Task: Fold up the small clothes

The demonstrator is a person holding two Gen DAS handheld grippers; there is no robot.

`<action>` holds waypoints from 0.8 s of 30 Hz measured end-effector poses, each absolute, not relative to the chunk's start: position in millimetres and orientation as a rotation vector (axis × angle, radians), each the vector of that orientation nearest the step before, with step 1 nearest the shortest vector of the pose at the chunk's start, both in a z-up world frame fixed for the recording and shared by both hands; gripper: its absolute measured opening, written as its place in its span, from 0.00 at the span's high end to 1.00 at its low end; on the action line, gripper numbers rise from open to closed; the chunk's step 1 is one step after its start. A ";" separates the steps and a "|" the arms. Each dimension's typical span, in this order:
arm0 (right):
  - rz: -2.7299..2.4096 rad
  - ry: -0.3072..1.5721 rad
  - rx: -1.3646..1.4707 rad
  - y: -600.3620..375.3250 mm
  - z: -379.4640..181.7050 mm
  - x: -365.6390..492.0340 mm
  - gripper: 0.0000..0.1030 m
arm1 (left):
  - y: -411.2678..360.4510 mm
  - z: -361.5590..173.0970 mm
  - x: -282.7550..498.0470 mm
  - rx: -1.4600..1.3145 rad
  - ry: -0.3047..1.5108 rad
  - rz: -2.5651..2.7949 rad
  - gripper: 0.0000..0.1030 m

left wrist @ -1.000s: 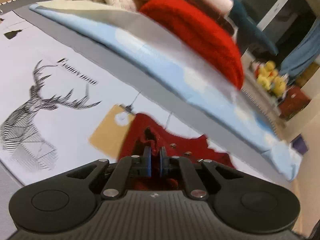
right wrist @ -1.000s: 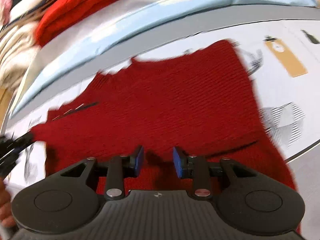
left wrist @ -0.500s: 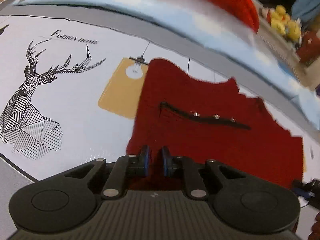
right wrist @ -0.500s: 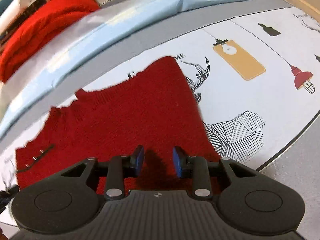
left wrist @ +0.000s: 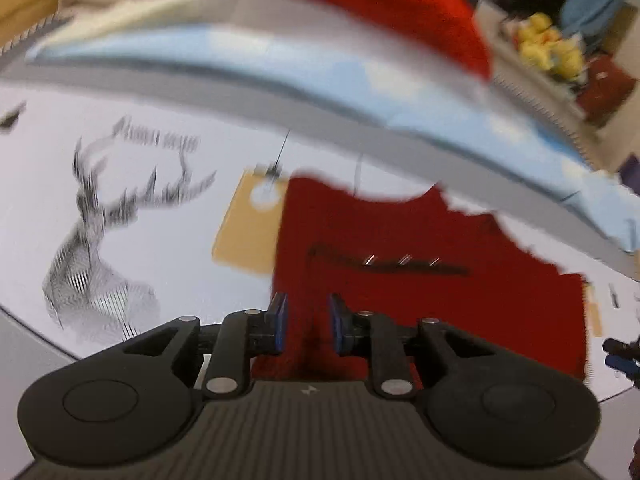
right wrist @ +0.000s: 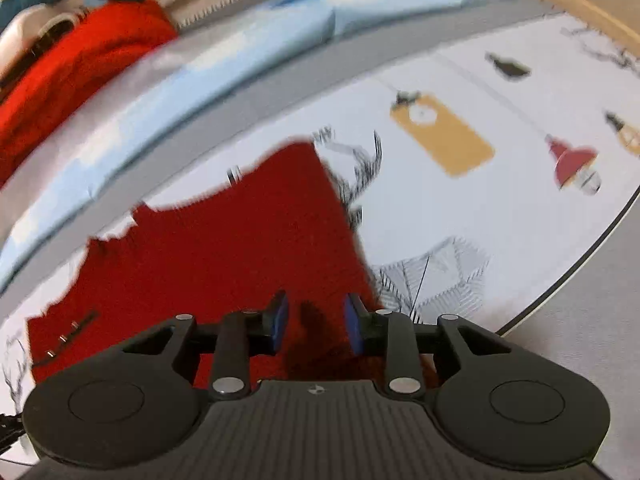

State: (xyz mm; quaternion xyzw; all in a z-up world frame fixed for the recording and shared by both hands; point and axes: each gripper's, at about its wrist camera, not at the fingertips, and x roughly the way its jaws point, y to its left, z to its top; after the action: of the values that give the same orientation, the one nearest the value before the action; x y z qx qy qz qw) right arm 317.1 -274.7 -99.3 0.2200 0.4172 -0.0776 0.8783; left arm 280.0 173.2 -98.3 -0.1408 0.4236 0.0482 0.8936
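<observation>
On the left, the left tongs (left wrist: 305,327), which were pinched nearly closed on the near hem of the dark red knit garment (left wrist: 420,280) half a second ago, now stand released with a clear gap over that hem. The garment lies flat on the printed worktop (left wrist: 168,240). On the right, the right tongs (right wrist: 315,322) are likewise released above its near edge, as before, so I judge this fold has just been laid down.

Dark red knit garment (left wrist: 420,292) with a black button strip (left wrist: 384,262). White desk cover (right wrist: 460,216) printed with black line-drawn deer (left wrist: 92,240), mustard lamp (right wrist: 444,136).
</observation>
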 end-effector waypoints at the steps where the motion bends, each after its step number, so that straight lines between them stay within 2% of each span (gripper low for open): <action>1: -0.165 0.846 0.470 -277.2 -89.2 313.0 0.69 | 172.3 -91.0 275.1 -0.281 0.862 0.095 0.78; 8: -0.136 0.685 0.452 -287.3 -17.2 271.1 0.69 | 168.5 -30.3 221.2 -0.210 0.740 0.048 0.78; 15: -0.055 0.481 0.474 -307.5 61.7 164.6 0.66 | 170.3 14.2 112.7 -0.094 0.701 -0.012 0.78; 19: -0.049 0.479 0.446 -327.3 56.7 89.4 0.62 | 180.2 8.8 43.6 -0.105 0.720 -0.037 0.78; 24: -0.082 0.597 0.420 -350.2 1.8 33.7 0.63 | 186.0 -24.5 -15.6 -0.157 0.784 -0.024 0.78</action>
State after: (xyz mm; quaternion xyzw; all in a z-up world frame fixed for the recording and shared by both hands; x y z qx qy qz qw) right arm 33.7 -350.2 1.8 0.2051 0.2919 -0.0399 0.9333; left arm -15.6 186.0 -24.5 -0.0763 0.3817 -0.0116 0.9211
